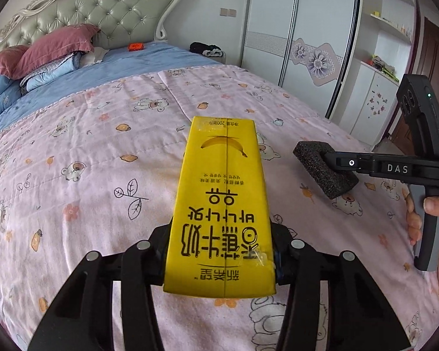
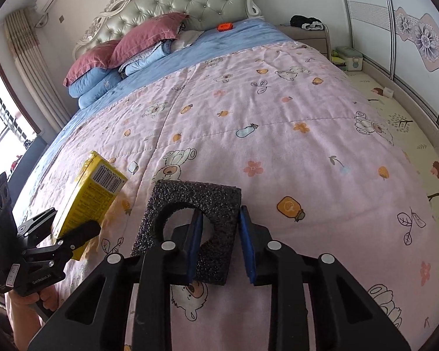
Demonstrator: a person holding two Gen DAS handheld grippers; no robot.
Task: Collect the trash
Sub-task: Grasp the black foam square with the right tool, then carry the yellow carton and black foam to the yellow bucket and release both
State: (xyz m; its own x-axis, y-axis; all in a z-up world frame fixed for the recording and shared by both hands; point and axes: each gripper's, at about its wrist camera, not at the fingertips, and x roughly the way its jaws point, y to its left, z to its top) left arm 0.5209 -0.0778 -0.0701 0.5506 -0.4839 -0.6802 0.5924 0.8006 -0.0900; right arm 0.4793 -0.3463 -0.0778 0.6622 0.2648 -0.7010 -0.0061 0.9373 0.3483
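Note:
My left gripper (image 1: 219,251) is shut on a yellow banana-milk carton (image 1: 222,199) and holds it above the pink quilt; the carton also shows in the right wrist view (image 2: 93,196), clamped by that gripper (image 2: 73,234). My right gripper (image 2: 219,234) is shut on a black foam block (image 2: 190,222) with a round cutout: one finger goes through the hole, the other presses the block's outer side. In the left wrist view the foam block (image 1: 325,169) sits at the tip of the right gripper (image 1: 333,161), just above the quilt.
A pink cartoon-print quilt (image 2: 263,122) covers the bed. Pillows and folded blue bedding (image 2: 125,49) lie by the padded headboard. A small orange object (image 2: 224,26) lies on the blue sheet. A nightstand (image 2: 307,38) and wardrobe doors (image 1: 301,29) stand to the right.

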